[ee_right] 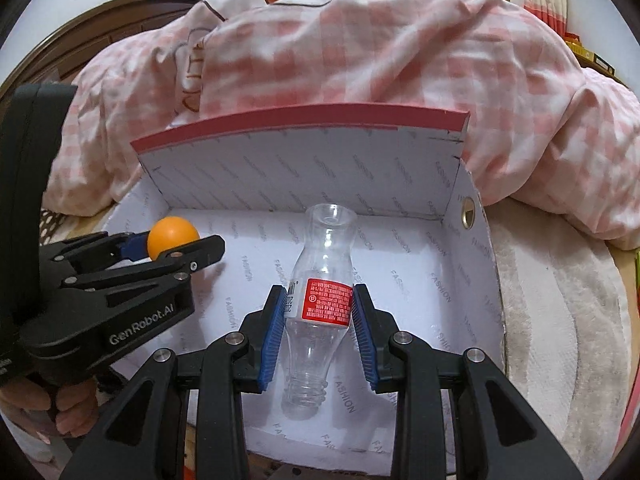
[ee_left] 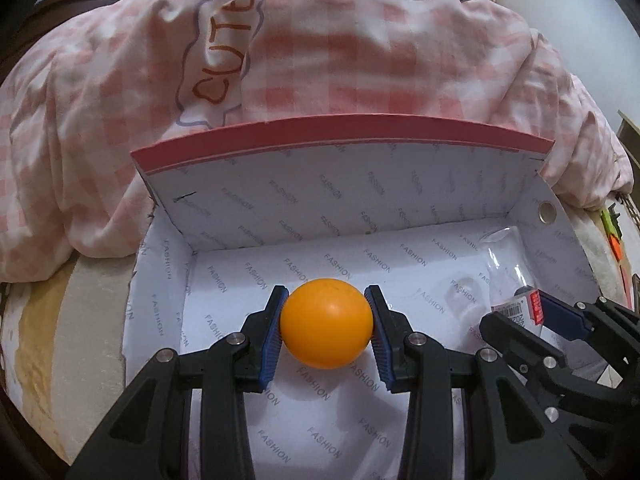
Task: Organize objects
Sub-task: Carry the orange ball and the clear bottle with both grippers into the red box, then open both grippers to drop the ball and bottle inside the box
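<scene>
My left gripper [ee_left: 326,322] is shut on an orange ball [ee_left: 326,322] and holds it over the inside of an open white cardboard box [ee_left: 360,196] with a red rim. My right gripper [ee_right: 318,320] is shut on a clear plastic bottle with a red label [ee_right: 326,300], lying lengthwise inside the same box [ee_right: 280,168], its neck toward me. The left gripper with the ball [ee_right: 172,236] shows at the left in the right wrist view. The right gripper with the bottle [ee_left: 516,280] shows at the right in the left wrist view.
The box stands on a bed, its raised lid leaning against a bunched pink checked duvet [ee_left: 360,60]. A beige blanket [ee_right: 560,300] lies to the right of the box. A dark wooden headboard [ee_right: 120,20] is at the back left.
</scene>
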`<control>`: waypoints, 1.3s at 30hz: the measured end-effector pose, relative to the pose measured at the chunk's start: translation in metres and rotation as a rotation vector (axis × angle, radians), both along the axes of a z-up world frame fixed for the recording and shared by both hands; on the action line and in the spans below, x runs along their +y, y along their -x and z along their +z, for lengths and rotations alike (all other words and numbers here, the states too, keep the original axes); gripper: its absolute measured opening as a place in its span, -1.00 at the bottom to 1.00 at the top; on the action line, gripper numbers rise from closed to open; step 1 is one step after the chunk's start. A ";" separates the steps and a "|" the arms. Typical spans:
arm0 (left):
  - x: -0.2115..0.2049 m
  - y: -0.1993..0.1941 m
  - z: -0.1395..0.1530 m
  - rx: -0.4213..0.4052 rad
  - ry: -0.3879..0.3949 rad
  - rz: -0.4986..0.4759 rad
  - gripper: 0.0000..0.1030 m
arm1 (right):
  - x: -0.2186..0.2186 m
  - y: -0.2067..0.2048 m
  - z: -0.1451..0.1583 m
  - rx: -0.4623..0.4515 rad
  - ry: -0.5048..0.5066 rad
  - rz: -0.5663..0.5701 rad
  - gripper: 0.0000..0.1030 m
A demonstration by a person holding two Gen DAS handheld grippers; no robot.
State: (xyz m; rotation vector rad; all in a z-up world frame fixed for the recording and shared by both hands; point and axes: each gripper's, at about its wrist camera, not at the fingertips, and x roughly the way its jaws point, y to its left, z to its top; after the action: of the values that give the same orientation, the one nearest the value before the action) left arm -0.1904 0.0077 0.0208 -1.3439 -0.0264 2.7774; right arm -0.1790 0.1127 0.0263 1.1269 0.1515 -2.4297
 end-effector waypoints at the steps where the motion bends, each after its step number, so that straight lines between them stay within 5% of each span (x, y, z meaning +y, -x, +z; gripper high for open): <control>1: 0.000 0.001 0.000 -0.001 -0.002 0.001 -0.25 | 0.000 0.001 -0.001 0.000 -0.003 -0.001 -0.33; 12: -0.002 0.006 -0.010 -0.054 -0.025 -0.006 -0.24 | -0.011 0.005 -0.011 0.003 -0.017 -0.009 -0.33; 15: 0.000 0.007 -0.010 -0.053 -0.022 -0.012 -0.07 | -0.013 0.003 -0.012 0.011 -0.034 -0.005 -0.25; 39: 0.009 -0.044 0.032 0.073 -0.008 -0.053 0.06 | 0.019 -0.041 0.026 0.067 0.142 -0.028 0.08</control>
State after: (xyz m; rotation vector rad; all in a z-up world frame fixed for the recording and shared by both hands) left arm -0.1463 0.0172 0.0523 -1.2218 0.0007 2.7770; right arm -0.1381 0.1316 0.0524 0.9927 -0.0156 -2.4610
